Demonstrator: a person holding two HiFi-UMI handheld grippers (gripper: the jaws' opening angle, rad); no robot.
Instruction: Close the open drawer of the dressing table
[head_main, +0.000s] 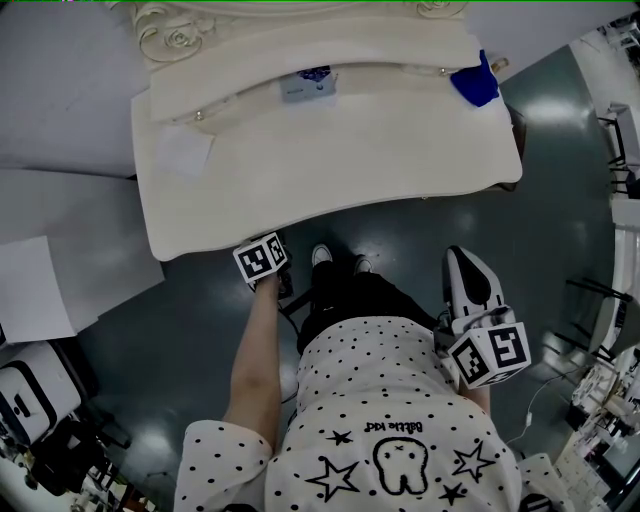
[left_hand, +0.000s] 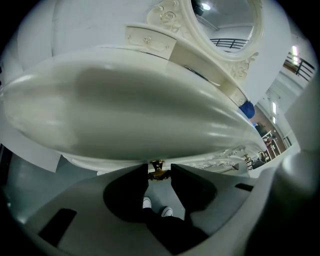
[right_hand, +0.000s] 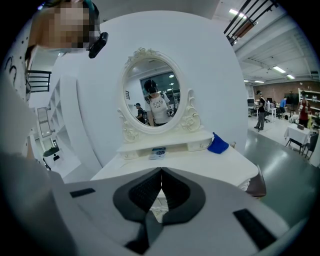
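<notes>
— Grey floor (head_main: 560, 200) all round. Where's the drawer?
— Under the worktop's (head_main: 330, 170) near edge, left of middle. Only its brass knob (left_hand: 158, 172) shows.
— Left gripper (left_hand: 159, 166)?
— Jaws clamped on that knob.
— Right gripper (right_hand: 161, 171)?
— Near right, off the worktop, jaws together, empty. Blue cloth (head_main: 475, 82) lies far right, below the mirror (right_hand: 152, 95).

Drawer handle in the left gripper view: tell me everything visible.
The drawer handle is small, ornate, brass-coloured metal, hanging just under the cream dressing table's front edge. It sits between the left gripper's tips, spanning the gap between the dark pads; whether they press it is unclear.
</notes>
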